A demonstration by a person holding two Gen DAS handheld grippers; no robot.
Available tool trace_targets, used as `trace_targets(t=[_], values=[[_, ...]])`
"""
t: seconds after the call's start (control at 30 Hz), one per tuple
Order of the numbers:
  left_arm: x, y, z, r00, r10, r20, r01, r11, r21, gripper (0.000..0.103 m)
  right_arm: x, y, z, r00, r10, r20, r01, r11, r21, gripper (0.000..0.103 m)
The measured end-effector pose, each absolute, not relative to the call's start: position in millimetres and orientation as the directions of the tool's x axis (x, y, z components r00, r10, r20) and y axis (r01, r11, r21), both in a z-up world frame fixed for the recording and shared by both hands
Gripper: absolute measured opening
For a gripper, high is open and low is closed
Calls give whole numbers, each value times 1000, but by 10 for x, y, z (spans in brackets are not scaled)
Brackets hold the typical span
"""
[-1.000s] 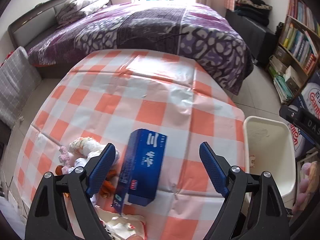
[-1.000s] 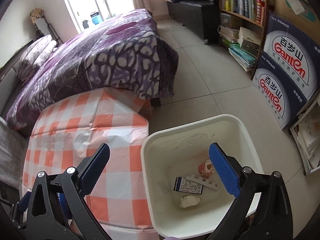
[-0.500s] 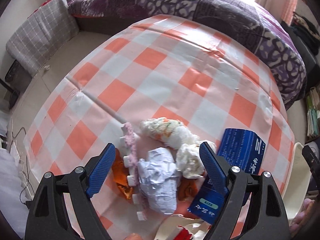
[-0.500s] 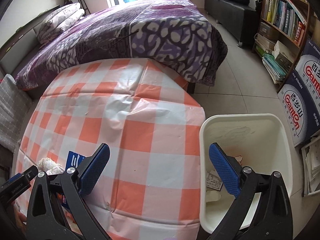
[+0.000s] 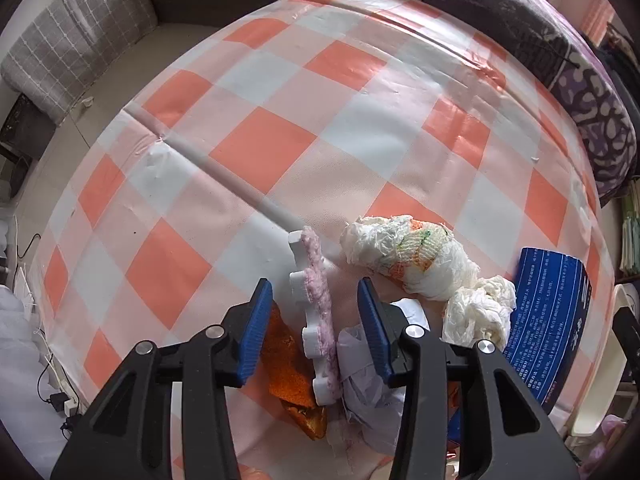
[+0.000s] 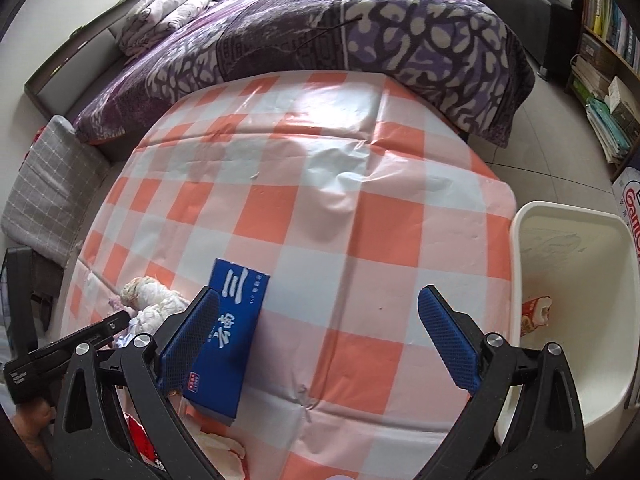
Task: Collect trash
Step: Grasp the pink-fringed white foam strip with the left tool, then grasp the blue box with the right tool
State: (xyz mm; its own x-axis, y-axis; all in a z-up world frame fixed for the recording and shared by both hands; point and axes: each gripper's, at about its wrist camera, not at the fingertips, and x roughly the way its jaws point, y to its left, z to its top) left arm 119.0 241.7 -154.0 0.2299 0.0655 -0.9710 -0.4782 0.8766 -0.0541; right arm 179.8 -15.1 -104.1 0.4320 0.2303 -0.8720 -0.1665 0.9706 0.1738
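Observation:
A trash pile lies on the orange-and-white checked tablecloth [image 5: 280, 140]. My left gripper [image 5: 315, 286] points steeply down over it, its jaws closing. Between them stands a white foam strip with pink fuzz [image 5: 316, 320], with gaps on both sides. An orange scrap [image 5: 286, 364] lies under the left finger and crumpled white paper [image 5: 368, 392] under the right one. A tissue wad with orange stains [image 5: 408, 248], a white tissue ball [image 5: 476, 308] and a blue box [image 5: 548, 312] lie to the right. My right gripper [image 6: 319, 294] hangs open over the cloth beside the blue box [image 6: 232, 328], holding nothing.
A white bin [image 6: 576, 264] stands on the floor past the table's right edge, with a red-and-white wrapper [image 6: 536, 316] in it. A bed with a purple cover [image 6: 360, 32] lies beyond the table. A grey checked cushion [image 5: 68, 40] sits at the left, bookshelves [image 6: 600, 40] at the right.
My left gripper swung from the blue box to the trash pile, came down over it, and its jaws narrowed around the foam strip. The right gripper swung from above the bin to over the table.

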Motion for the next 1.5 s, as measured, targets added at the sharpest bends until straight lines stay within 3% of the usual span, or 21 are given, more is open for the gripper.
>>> trace_targets(t=[0.2,0.27,0.63,0.7,0.77,0.93,1.0,1.07,1.27,1.5], values=[[1159,2546,-1639,252,-40,-967,-475,866,-160,11,1811,52,-1221,365,260,-894,-189,961,202,95],[1130,2601,-1599,280,-90,-956,-474,853,-219,10,1833,74,-1296,339,272,-900,-177,959,223,95],[1009,2669,-924,467,-53,-883,-441,851,-284,10,1889,203,-1467,279,359,-890,-164,932,325,94],[1032,2682,-852,487,-36,-873,-440,853,-280,10,1894,230,-1479,276,357,-892,-168,932,320,90],[1012,2682,-799,499,-28,-866,-440,853,-281,10,1903,246,-1505,266,358,-895,-170,931,322,79],[1002,2626,-786,502,-21,-865,-433,860,-272,10,1906,266,-1531,264,360,-895,-169,931,324,75],[993,2616,-786,503,-21,-864,-431,860,-272,10,1901,286,-1533,264,358,-896,-177,931,319,67],[988,2610,-780,507,-18,-862,-432,860,-272,10,1905,316,-1533,262,359,-896,-192,929,316,40],[952,2579,-739,528,39,-849,-450,860,-240,10,1868,291,-1399,311,375,-873,-218,923,318,33],[962,2485,-621,561,97,-822,-452,868,-206,10,1853,160,-1097,427,389,-816,-213,921,327,32]])
